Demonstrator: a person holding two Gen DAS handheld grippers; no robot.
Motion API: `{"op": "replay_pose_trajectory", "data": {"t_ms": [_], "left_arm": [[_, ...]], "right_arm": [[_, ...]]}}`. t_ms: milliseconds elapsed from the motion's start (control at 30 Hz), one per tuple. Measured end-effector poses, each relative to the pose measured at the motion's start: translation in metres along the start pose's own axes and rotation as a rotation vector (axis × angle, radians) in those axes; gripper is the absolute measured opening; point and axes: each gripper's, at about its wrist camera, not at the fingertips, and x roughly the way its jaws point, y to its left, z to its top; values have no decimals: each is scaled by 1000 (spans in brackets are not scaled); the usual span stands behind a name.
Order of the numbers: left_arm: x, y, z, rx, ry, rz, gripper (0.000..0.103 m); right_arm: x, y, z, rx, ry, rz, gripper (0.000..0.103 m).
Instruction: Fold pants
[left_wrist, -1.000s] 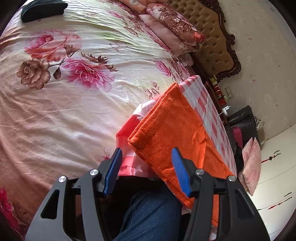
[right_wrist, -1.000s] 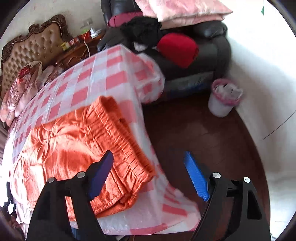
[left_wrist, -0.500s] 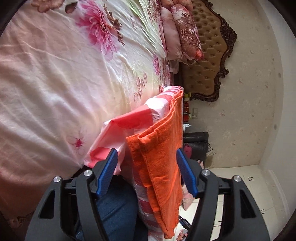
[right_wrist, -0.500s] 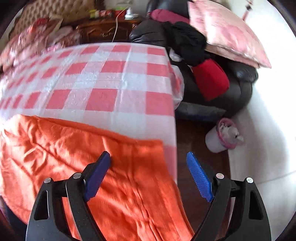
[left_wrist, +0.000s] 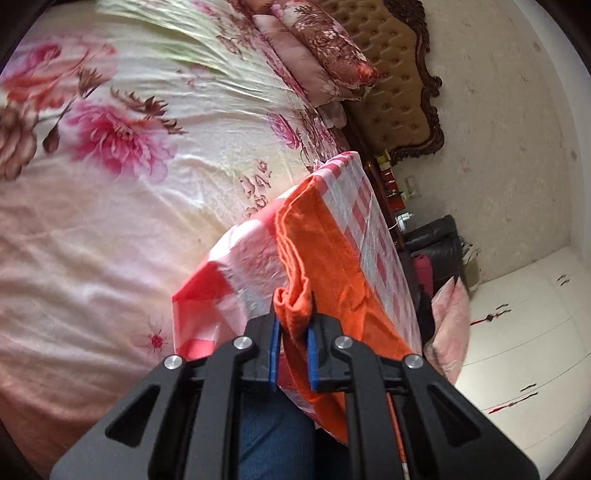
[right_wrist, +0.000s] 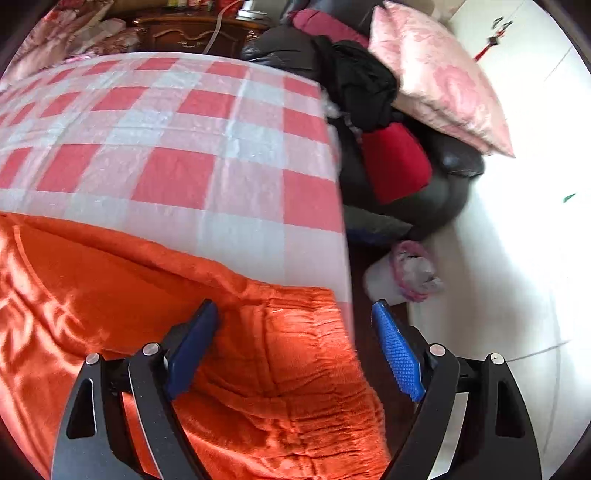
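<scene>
Your left fingers have just closed on a bunched corner of the orange pants, which lie on the checked counter. Your right fingers stand apart over the waistband at 6 o'clock. Grasping step; next, clamp the waistband.

Pants are lying along the near edge of the worktop, over its cloth cover. The waistband end is hanging past the near right corner. The bed is sitting left of the worktop, pillows resting against the headboard. An armchair is standing beyond the right edge, a cushion lying on it. A bin is sitting on the floor just before the armchair.
</scene>
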Motion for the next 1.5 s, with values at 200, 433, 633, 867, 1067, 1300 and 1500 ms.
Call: {"op": "replay_pose_trajectory", "data": {"t_ms": [200,433,633,867,1067,1300,1500], "left_arm": [[47,-33,30,61,59,27,11],[76,-37,41,81,92,58,11],[64,-22,26,79,93,52,15],[6,-37,7,172,-34,138,37],[9,-121,-83,457,100,45,37],[70,-213,-229,1001,238,34,37],[105,-260,-288,1216,266,-60,37]], "right_arm": [[10,-18,1,58,12,-66,83],[21,-30,5,103,25,-155,84],[-17,-31,0,138,-115,-165,86],[-104,-9,-77,192,-225,88,88],[-128,44,-139,212,-160,275,70],[-152,106,-161,191,-101,515,62],[-139,114,-165,218,-70,481,51]]}}
